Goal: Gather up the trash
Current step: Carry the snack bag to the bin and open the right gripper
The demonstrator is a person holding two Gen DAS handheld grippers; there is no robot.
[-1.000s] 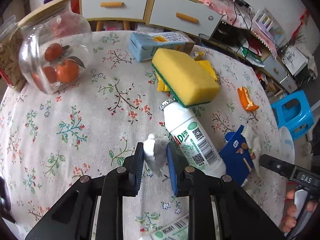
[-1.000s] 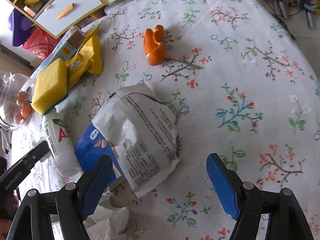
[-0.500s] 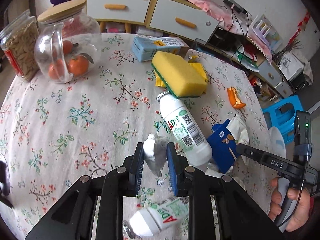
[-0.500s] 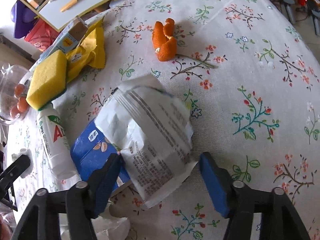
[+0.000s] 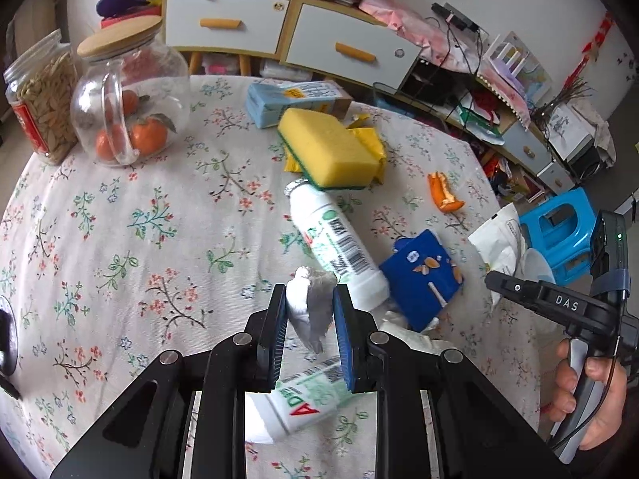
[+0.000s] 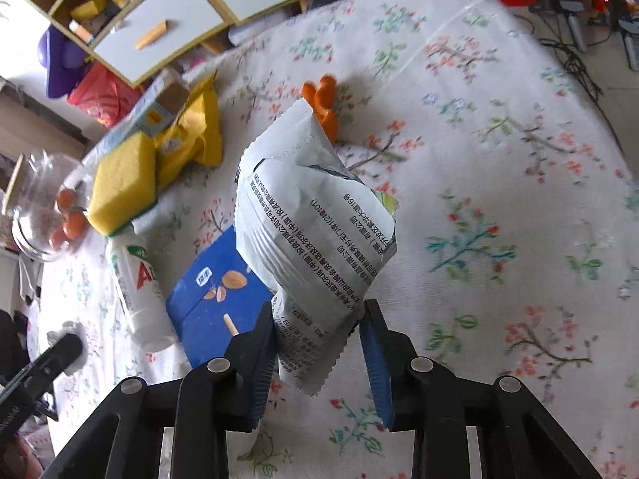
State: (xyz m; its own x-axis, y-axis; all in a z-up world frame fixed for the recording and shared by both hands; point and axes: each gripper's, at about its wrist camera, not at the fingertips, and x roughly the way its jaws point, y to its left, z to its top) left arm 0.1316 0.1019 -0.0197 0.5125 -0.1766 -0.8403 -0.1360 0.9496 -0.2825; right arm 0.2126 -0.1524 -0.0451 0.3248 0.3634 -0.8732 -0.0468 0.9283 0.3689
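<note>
Nearest, left gripper [image 5: 309, 319] clamped tight on a crumpled white tissue [image 5: 309, 305] held above the floral tablecloth [image 5: 120, 219]; right gripper [image 6: 317, 343] closing around the lower end of a white printed wrapper [image 6: 311, 231], long axis running up and away from the jaws, top corner toward the orange peel [image 6: 323, 103]. Beyond: white bottle [image 5: 335, 247] lying slantwise, neck toward the yellow sponge [image 5: 327, 147], then glass jar [image 5: 131, 107], drawers [image 5: 223, 26], cluttered shelves.

Two white bottles [image 5: 335, 239], one sponge [image 5: 329, 151], two glass jars [image 5: 127, 99], one orange peel [image 5: 443, 195], two wrappers [image 6: 311, 231].
</note>
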